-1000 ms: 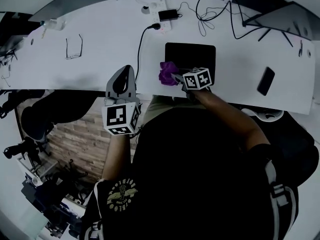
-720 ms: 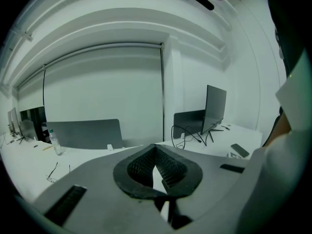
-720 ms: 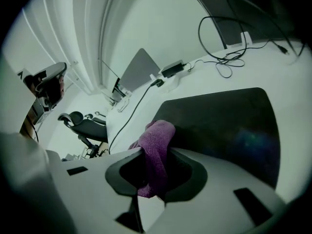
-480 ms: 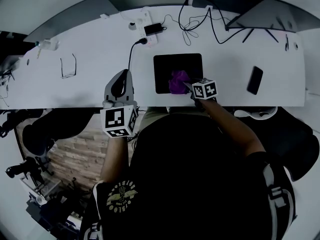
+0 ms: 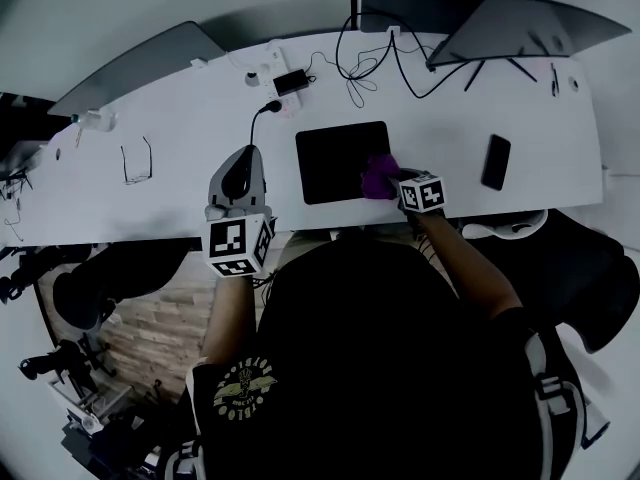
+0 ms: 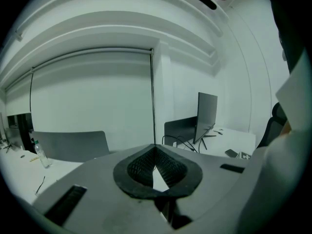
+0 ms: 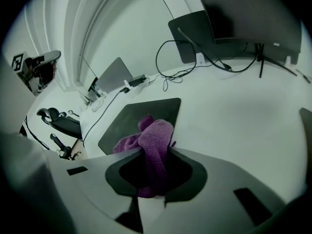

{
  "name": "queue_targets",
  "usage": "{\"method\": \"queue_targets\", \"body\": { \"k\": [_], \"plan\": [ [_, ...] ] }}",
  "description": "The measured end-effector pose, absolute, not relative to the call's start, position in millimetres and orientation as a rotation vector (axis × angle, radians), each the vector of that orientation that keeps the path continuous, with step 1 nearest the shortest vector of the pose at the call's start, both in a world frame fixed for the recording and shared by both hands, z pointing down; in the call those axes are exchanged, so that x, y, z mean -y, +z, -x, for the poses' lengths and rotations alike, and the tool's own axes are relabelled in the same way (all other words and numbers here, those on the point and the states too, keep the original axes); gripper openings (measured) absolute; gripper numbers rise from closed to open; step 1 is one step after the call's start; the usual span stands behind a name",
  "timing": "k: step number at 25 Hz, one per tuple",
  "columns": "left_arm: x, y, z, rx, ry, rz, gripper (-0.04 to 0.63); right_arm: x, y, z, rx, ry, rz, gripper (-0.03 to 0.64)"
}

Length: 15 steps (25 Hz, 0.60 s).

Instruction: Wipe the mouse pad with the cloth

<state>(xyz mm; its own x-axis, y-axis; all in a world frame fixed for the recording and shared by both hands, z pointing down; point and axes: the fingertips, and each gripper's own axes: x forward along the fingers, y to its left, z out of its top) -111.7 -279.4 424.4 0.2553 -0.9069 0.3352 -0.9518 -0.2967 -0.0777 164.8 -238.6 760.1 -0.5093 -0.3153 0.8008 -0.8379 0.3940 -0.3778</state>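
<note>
A black mouse pad (image 5: 335,160) lies on the white desk (image 5: 180,183), also seen in the right gripper view as the mouse pad (image 7: 131,121). My right gripper (image 5: 392,181) is shut on a purple cloth (image 5: 379,176), which rests on the pad's right edge. In the right gripper view the cloth (image 7: 151,140) bunches between the jaws of my right gripper (image 7: 152,175). My left gripper (image 5: 242,168) sits at the desk's near edge, left of the pad, pointing away from it. In the left gripper view my left gripper (image 6: 156,168) is shut on nothing, its tips meeting.
A black phone (image 5: 495,161) lies right of the pad. Glasses (image 5: 135,158) rest at the left. A power strip (image 5: 280,78) with cables (image 5: 370,63) is behind the pad. Monitors (image 5: 520,23) stand at the back right, and another monitor (image 5: 140,58) at the back left.
My right gripper has dragged the purple cloth from the pad's left side across to its right edge. The left gripper has stayed by the desk's near edge.
</note>
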Motion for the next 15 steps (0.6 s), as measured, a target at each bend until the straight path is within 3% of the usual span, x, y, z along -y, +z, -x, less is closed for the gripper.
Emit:
{"method": "queue_targets", "body": {
  "k": [6, 15],
  "plan": [
    [282.2, 397.2, 93.5, 1.729, 0.358, -2.459, 0.002, 250.1, 697.0, -172.2, 2.185, 1.084, -1.049, 0.083],
    [280.4, 362.9, 107.6, 1.859, 0.426, -2.46, 0.002, 282.6, 537.0, -154.1, 2.536, 0.758, -1.121, 0.083]
  ]
}}
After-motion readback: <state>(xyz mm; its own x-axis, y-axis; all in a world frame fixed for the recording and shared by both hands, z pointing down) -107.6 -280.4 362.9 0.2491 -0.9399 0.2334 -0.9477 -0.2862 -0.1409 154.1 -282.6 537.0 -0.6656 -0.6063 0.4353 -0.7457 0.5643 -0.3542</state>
